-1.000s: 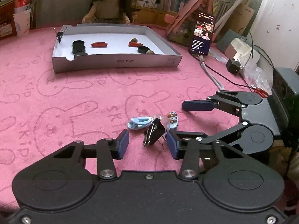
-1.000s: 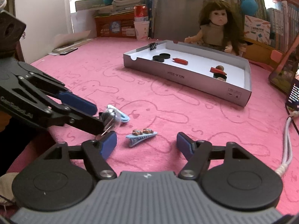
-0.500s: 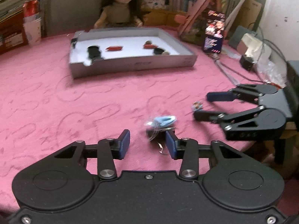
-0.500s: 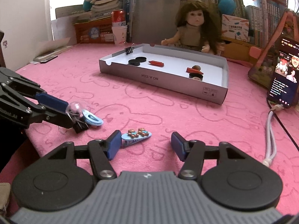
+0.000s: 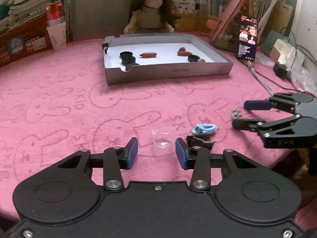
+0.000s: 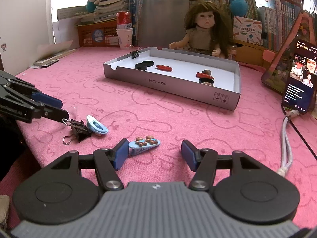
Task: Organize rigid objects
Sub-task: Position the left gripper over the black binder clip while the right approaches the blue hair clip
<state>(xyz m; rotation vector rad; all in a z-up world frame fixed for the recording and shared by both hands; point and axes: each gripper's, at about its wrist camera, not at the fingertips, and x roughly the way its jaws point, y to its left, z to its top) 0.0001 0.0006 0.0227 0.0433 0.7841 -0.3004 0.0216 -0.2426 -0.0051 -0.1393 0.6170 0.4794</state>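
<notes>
Pink terry cloth point(image 5: 59, 91) with embossed rabbits covers the table. Left gripper point(image 5: 156, 151): jaws parted, a clear glass bauble point(image 5: 164, 136) lying on the cloth between the pads, not pressed by either as far as visible. Just right of it a black binder clip point(image 5: 200, 141), touching a light-blue hair clip point(image 5: 205, 129). Right gripper point(image 6: 152, 154): jaws spread, nothing clamped; a blue hair clip with small bears point(image 6: 144, 142) sits between the pads, close against the left pad. Farther back, a shallow grey cardboard tray point(image 6: 168, 87) holds black discs point(image 6: 144, 65), two red pieces point(image 6: 164, 67), pebbles and another binder clip point(image 6: 135, 54) on its rim. Doll point(image 6: 202, 31) behind tray; lit phone point(image 6: 301, 79) propped at right.
</notes>
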